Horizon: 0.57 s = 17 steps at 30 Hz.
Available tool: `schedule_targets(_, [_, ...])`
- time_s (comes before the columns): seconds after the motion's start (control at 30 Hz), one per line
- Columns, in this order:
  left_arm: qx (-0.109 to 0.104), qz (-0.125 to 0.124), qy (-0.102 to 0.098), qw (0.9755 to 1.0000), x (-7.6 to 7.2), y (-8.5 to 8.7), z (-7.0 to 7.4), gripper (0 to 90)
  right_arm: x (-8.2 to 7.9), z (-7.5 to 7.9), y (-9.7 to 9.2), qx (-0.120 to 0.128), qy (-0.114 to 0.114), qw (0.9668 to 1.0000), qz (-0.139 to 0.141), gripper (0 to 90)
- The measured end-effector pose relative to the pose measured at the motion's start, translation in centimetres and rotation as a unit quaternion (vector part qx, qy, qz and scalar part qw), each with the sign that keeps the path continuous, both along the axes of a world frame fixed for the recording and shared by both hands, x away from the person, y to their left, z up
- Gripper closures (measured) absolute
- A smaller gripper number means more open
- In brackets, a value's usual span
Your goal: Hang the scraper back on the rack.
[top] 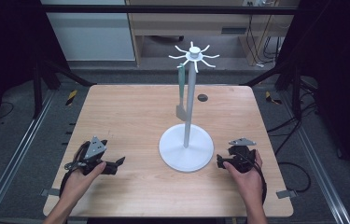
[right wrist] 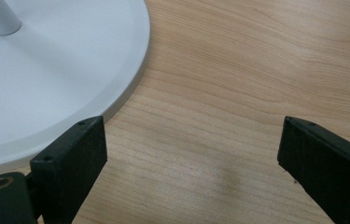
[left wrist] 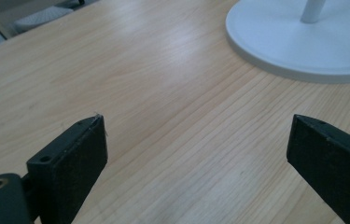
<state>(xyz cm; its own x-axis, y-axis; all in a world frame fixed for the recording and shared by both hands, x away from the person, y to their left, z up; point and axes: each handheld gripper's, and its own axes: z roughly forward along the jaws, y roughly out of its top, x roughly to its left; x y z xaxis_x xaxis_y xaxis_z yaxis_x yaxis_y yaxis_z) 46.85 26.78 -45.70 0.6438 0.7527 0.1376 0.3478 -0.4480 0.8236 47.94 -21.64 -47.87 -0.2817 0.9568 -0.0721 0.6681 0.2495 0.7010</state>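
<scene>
Meanwhile, a white stand (top: 186,149) with a round base and a crown of curved hooks rises at the middle of the wooden desk (top: 130,112), a green-handled utensil (top: 181,93) hanging from one hook beside the pole. A small dark disc (top: 202,97) lies on the desk behind it. No readable writing appears. Two hands come in from the near edge, each resting a tool low on the desk: the left tool (top: 119,162) well left of the base, the right tool (top: 219,161) just beside its rim. Both tools gape wide over bare wood, holding nothing.
</scene>
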Motion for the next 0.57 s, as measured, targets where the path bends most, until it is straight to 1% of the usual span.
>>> schedule_targets(0.1, [0.001,0.014,0.014,0.9998,0.2,1.3,-0.5,5.2,0.0,0.0,0.0,0.0,-0.001,1.0,-0.001,8.5])
schedule_targets(0.13, [0.001,0.023,0.022,0.9995,0.3,1.8,-0.9,5.6,0.0,0.0,0.0,0.0,-0.001,1.0,-0.001,8.4])
schedule_targets(0.2, [0.014,0.035,0.042,0.9984,0.5,2.6,-1.6,5.8,0.0,0.0,0.0,-0.001,-0.001,1.0,-0.002,8.3])
schedule_targets(0.27, [0.023,0.045,0.056,0.9971,0.8,3.2,-2.0,5.8,0.0,0.0,0.0,-0.002,0.0,1.0,-0.002,8.2])
schedule_targets(0.33, [0.021,0.061,0.051,0.9966,0.9,3.7,-2.0,6.0,0.0,0.0,0.0,-0.002,0.002,1.0,-0.002,8.0])
schedule_targets(0.4, [0.012,0.069,0.048,0.9964,1.0,3.9,-1.9,6.2,0.0,-0.1,0.0,-0.002,0.004,1.0,-0.002,7.9])
schedule_targets(0.53, [0.028,0.065,0.061,0.9956,1.0,3.6,-2.2,6.1,0.0,-0.2,0.0,-0.003,0.006,1.0,-0.003,7.9])
schedule_targets(0.57, [0.031,0.064,0.06,0.9957,1.0,3.5,-2.3,6.0,0.1,-0.2,0.0,-0.002,0.006,1.0,-0.003,7.9])
